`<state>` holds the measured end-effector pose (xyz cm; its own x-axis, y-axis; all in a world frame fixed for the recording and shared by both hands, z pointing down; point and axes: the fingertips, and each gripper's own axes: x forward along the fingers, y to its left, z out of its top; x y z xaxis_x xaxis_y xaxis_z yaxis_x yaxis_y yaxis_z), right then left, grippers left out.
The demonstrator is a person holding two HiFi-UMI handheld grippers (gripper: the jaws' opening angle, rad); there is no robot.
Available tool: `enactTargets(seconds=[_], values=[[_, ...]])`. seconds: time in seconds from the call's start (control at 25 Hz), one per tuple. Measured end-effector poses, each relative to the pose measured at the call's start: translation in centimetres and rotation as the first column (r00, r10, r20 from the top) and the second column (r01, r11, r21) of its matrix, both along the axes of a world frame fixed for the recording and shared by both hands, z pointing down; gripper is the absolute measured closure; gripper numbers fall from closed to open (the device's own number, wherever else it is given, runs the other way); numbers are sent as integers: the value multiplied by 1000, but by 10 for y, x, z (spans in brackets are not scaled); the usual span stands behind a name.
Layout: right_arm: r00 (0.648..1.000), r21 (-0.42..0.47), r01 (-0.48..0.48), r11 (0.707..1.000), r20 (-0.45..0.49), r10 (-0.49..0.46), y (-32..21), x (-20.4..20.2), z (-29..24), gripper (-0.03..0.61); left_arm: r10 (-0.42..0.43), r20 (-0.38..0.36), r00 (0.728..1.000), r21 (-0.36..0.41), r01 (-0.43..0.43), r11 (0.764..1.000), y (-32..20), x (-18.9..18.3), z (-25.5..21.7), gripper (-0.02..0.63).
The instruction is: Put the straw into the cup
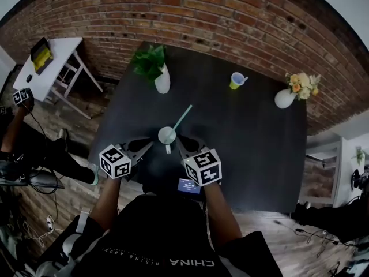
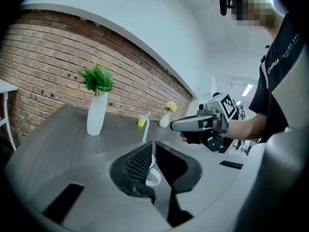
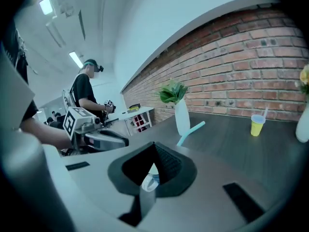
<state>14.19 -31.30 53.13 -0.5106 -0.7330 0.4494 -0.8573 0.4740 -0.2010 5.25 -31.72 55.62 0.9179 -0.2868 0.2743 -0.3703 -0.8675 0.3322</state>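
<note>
The table [image 1: 248,154] is matt black. The white cup [image 1: 166,135] is plain, and the straw [image 1: 183,118] at it is pale teal. Beyond the white cup to the left, a white vase [image 1: 163,83] carries bright green leaves [image 1: 148,61]. Beyond it to the right is a yellow cup [image 1: 236,82], and farther right a second white vase [image 1: 283,98] with yellow and cream flowers [image 1: 302,83]. On either side of the white cup, the left gripper [image 1: 150,146] and the right gripper [image 1: 180,142] have black jaws and white cubes printed with black square markers. Far behind the white cup, the brick wall [image 1: 190,10] is red-brown with pale mortar lines. Far to its left, the side table [image 1: 57,56] is white.
</note>
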Motion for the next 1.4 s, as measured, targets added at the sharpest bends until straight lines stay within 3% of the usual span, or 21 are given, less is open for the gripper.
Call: enactTargets(seconds=[0.32, 0.88, 1.04, 1.2, 1.4], values=[[998, 1, 51, 999, -38, -50, 18, 7, -4, 571, 7, 8, 1000, 16, -7, 1000, 11, 14, -6, 584], [950, -42, 212, 976, -224, -216, 64, 45, 11, 571, -150, 10, 989, -23, 150, 988, 73, 28, 1, 584], [952, -18, 188, 982, -243, -187, 79, 50, 4, 572, -139, 7, 990, -27, 139, 990, 91, 23, 7, 584], [966, 15, 126, 992, -229, -120, 93, 43, -5, 572, -97, 28, 995, 16, 97, 995, 105, 10, -2, 584], [975, 49, 55, 997, -218, -44, 122, 18, -8, 572, -64, 33, 997, 42, 63, 997, 135, -25, -8, 585]])
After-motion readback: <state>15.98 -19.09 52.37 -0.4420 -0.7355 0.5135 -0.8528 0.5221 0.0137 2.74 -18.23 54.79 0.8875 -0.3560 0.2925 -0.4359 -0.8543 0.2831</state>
